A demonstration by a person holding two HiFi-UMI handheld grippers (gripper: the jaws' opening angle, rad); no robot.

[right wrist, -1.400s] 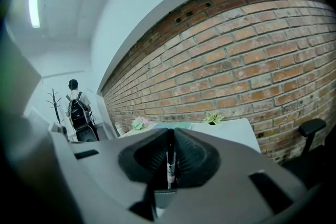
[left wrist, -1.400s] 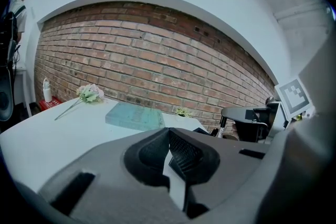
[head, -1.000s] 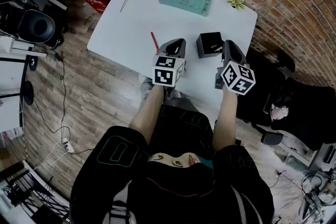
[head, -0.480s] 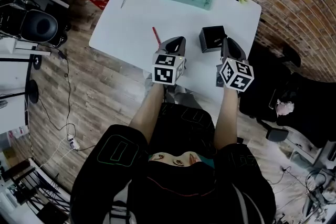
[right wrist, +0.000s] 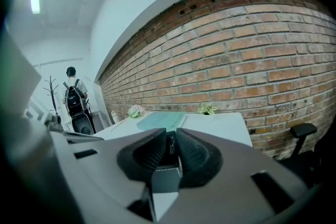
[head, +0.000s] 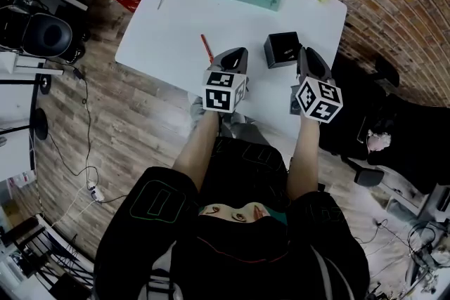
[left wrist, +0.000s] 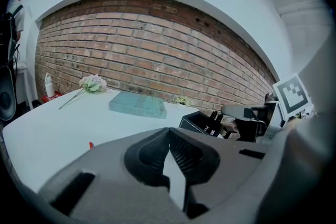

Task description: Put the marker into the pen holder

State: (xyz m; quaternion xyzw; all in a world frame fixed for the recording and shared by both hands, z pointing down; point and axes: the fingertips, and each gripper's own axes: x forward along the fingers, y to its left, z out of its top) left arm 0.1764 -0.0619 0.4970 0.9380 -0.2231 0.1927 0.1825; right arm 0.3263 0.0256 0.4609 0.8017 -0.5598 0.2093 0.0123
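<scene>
Judging the step from my screens, I'd call it the approach. The marker [head: 206, 48] lies flat on the desk [head: 165, 31], not yet picked up, just ahead of the left hand-held gripper [left wrist: 168, 132] and off to its left. That gripper's jaws are closed tip to tip with nothing in them. The pen holder [head: 282, 50] stands ahead and to its right, between the two grippers, with what look like dark pens already inside. The right hand-held gripper [right wrist: 169, 139] has the holder just ahead, on its left. Its jaws have just been opening and stand narrowly apart — a dark edge, probably the holder's, shows in the gap, but the pads don't seem to press on it. Next, I think the left jaws must open, swing left over the marker's barrel and close across it — then lift and tip it upright over the holder's mouth.
</scene>
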